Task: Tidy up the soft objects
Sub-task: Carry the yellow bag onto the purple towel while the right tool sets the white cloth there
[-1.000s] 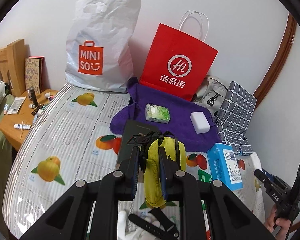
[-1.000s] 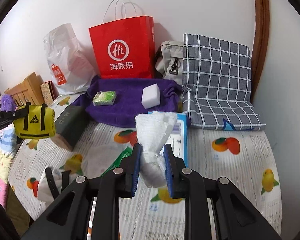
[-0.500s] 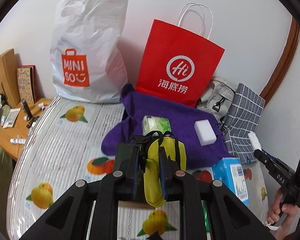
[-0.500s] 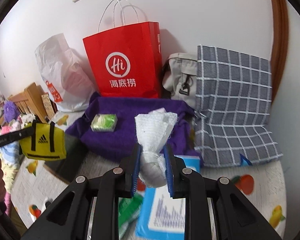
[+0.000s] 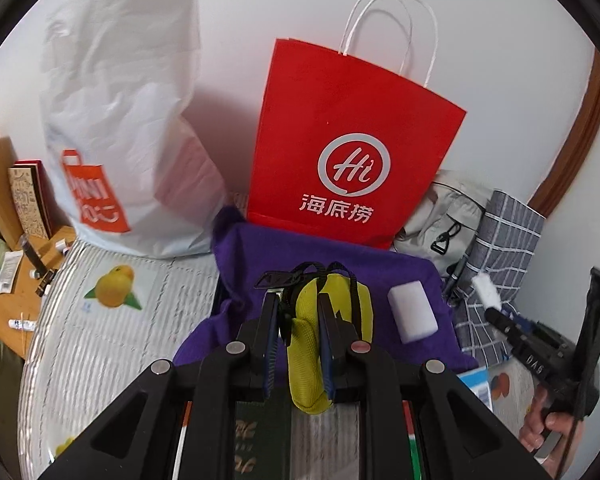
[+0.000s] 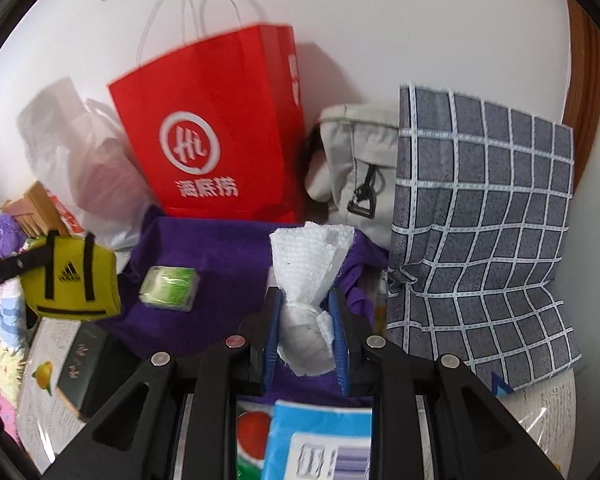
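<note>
My left gripper [image 5: 298, 312] is shut on a small yellow bag [image 5: 332, 320] with black straps, held above a purple towel [image 5: 380, 272]. From the right wrist that yellow bag [image 6: 74, 284] hangs at the left. My right gripper [image 6: 304, 316] is shut on a bunched white cloth [image 6: 306, 276], which fans out above the pads. On the purple towel [image 6: 228, 248] lie a green tissue pack [image 6: 170, 286] and a white sponge block [image 5: 412, 314]. The right gripper's tip with the white cloth [image 5: 487, 286] shows at the right edge of the left wrist view.
A red paper bag [image 5: 348, 160] and a white plastic bag [image 5: 128, 120] lean on the wall. A grey bag [image 6: 360, 168] and checked pillow [image 6: 484, 216] stand right. A dark box [image 6: 82, 364] and blue box [image 6: 320, 440] lie on the fruit-print cover [image 5: 112, 320]. A wooden side table [image 5: 20, 292] is left.
Both grippers have moved forward toward the wall and the purple towel, each still holding its item. The bags and pillow loom larger.
</note>
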`<state>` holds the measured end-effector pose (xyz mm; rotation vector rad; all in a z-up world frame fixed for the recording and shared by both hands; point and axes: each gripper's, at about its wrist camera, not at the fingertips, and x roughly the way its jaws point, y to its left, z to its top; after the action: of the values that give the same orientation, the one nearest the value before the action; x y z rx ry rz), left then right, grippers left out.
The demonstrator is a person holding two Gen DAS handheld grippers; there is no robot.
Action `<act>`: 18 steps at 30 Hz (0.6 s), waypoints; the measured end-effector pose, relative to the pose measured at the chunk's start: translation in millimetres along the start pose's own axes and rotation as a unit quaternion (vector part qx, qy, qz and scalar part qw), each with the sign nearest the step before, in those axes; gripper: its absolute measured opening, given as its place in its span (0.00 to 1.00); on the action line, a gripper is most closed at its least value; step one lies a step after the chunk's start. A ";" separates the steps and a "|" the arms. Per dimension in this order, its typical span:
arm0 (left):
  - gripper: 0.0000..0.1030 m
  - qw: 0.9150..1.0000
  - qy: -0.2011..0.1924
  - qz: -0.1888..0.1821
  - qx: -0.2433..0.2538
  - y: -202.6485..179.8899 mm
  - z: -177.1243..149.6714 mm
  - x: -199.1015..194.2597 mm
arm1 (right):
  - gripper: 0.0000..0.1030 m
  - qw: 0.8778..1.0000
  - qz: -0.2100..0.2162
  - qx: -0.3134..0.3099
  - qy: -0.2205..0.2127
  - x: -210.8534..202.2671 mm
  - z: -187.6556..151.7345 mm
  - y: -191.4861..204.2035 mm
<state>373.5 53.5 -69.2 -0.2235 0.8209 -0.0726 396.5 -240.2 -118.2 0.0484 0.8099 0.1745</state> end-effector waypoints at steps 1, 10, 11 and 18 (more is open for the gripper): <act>0.17 1.000 0.005 0.005 -0.002 -0.8 1.5 5.3 | 0.24 1.000 0.000 0.004 0.009 7.1 -0.4 -2.5; 0.17 0.999 0.030 -0.012 -0.026 5.3 -2.9 54.9 | 0.24 0.996 0.002 0.020 0.083 63.3 -13.2 -17.4; 0.17 0.999 0.037 -0.013 -0.028 5.4 -2.4 59.6 | 0.24 0.996 0.001 0.020 0.088 66.5 -14.5 -17.7; 0.17 0.998 0.061 -0.001 -0.035 10.5 -6.7 78.5 | 0.24 0.993 0.008 0.012 0.120 81.4 -21.5 -13.0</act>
<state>421.7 50.8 -132.3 -0.2887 0.9460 -0.0601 437.8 -239.4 -192.7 0.0579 1.0526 0.1887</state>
